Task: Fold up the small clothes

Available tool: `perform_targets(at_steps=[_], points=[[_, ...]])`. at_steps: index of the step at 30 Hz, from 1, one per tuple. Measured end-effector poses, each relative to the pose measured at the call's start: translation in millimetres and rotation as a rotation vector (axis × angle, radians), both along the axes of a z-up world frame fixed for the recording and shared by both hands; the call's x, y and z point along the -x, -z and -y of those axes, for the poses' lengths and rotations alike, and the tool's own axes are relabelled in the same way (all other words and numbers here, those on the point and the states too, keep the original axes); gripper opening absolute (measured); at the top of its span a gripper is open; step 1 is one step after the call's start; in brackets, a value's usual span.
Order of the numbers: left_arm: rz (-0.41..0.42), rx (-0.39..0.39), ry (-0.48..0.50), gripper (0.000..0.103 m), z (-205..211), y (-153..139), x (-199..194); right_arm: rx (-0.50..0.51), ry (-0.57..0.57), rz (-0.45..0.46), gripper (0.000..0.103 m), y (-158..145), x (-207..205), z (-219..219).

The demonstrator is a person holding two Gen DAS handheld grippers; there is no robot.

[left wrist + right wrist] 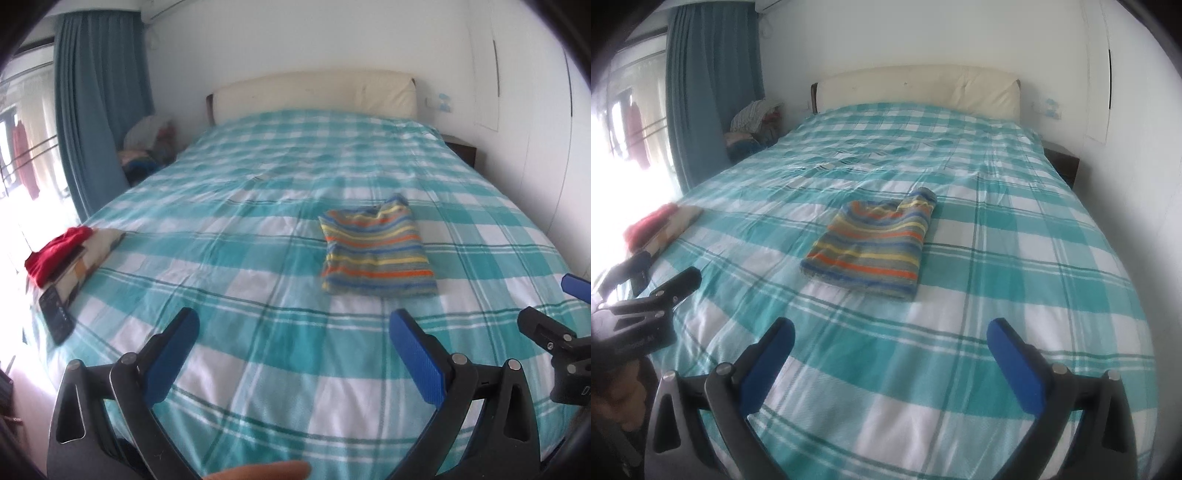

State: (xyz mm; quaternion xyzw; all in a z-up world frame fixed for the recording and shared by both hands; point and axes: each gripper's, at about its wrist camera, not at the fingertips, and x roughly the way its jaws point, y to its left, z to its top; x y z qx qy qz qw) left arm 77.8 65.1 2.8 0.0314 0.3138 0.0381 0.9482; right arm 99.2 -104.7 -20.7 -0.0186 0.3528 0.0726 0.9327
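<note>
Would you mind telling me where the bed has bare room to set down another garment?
The checked cover is bare between the folded striped top and the headboard, and along the near edge in front of both open claws, left and right. It is crowded only at the window-side edge: red garment, patterned cloth, phone.

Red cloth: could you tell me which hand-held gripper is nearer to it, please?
Left. The red cloth lies ahead-left of the left hand-held gripper; the right hand-held gripper sits farther off, beyond the left one.
</note>
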Motion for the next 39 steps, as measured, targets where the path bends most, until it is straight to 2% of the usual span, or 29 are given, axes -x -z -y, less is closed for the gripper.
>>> perform_targets(at_steps=[7,13,21,34,39], points=[[-0.013,0.039,0.041,0.103,5,-7,22,0.037,0.020,-0.008,0.102,-9,26,-7],[0.007,0.028,0.029,0.103,6,-16,35,0.066,-0.002,0.016,0.102,-25,40,-16],[-0.017,0.060,0.034,0.103,6,-24,46,0.087,-0.031,0.050,0.102,-43,56,-29],[-0.033,0.037,0.010,0.103,4,-34,52,0.134,0.024,0.040,0.102,-56,67,-33],[-0.030,-0.020,0.003,0.103,12,-34,53,0.165,0.063,0.057,0.102,-62,73,-30]])
